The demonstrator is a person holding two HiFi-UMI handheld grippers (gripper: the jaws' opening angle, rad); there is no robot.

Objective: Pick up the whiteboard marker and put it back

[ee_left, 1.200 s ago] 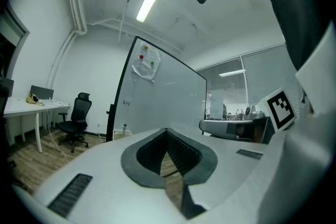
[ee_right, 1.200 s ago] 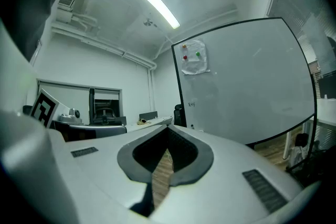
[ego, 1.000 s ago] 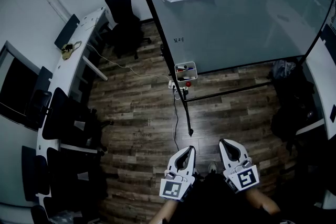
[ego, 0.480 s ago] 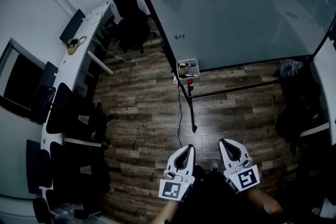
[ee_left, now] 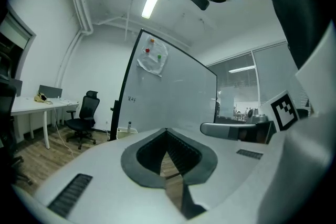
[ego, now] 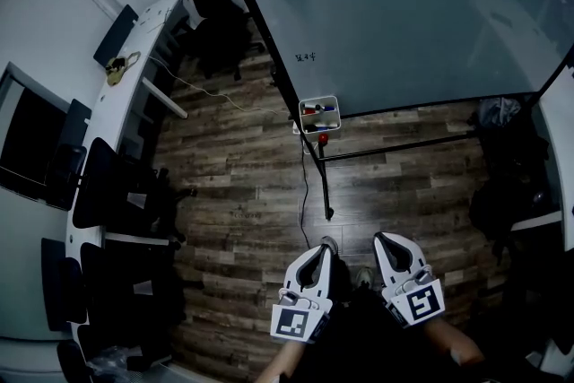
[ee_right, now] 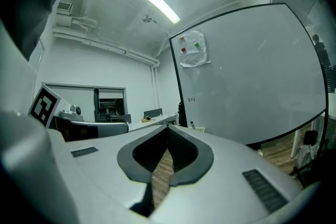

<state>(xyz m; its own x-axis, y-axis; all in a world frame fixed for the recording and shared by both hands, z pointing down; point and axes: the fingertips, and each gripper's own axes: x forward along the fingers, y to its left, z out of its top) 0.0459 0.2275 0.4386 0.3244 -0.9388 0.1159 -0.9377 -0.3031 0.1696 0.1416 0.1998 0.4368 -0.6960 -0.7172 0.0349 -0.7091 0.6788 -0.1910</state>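
Progress-wise, basically nothing is done yet as far as I can see. Over on the left there's the long white counter (ego: 148, 36) along the wall with dark chairs (ego: 117, 193) pushed up to it, and none of that has anything to do with the job. The left claw (ego: 324, 255) hangs low over the wood floor (ego: 242, 193), its two halves pressed together with nothing between them. Its own view shows the same: tips meeting, just floorboards showing through the gap behind them. The whiteboard marker (ego: 311, 109) looks to be one of the few pens sitting in the little white tray (ego: 319, 127) that hangs at the bottom left corner of the whiteboard (ego: 430, 13), well apart from both claws across a stretch of floor. Which pen is the one meant I can't tell, they're too small. The right claw (ego: 383, 240) is just beside the left one, pressed together too and empty. So my read is this is only the walk-up, and everything that counts is left: reach the tray, open a claw, pinch a marker, lift it out, then set it back in.
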